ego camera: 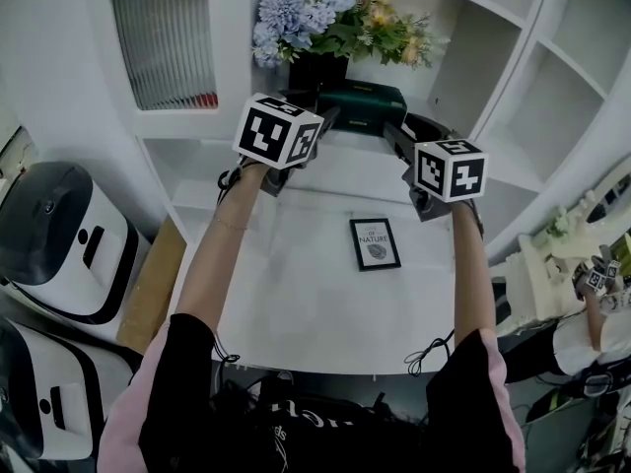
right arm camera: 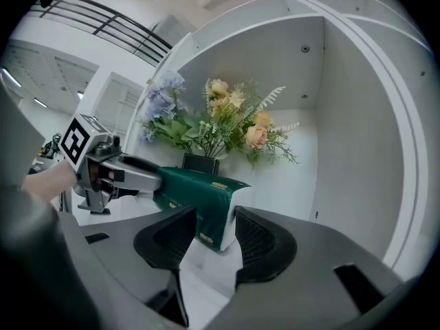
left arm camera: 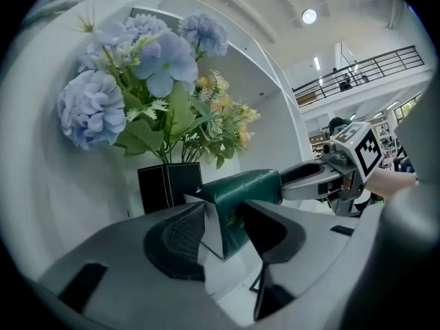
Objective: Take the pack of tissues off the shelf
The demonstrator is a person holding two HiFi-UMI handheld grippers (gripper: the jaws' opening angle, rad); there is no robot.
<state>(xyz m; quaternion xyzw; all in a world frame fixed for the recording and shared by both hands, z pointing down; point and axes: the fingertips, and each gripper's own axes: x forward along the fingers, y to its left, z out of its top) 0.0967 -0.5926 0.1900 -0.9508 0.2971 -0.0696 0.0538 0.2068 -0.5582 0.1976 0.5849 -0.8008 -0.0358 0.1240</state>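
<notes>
Two tongs [left arm camera: 223,212] [right arm camera: 216,215], one tissue pack [ego camera: 361,104], one bouquet [ego camera: 335,18], one framed picture [ego camera: 375,243]

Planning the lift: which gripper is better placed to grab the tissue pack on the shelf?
Right, narrowly. The right gripper's open jaws straddle one end of the tissue pack fairly squarely; the left gripper's open jaws seem to frame the other end more at a corner.

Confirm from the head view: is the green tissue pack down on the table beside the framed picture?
No, the tissue pack sits up by the black vase, away from the framed picture.
</notes>
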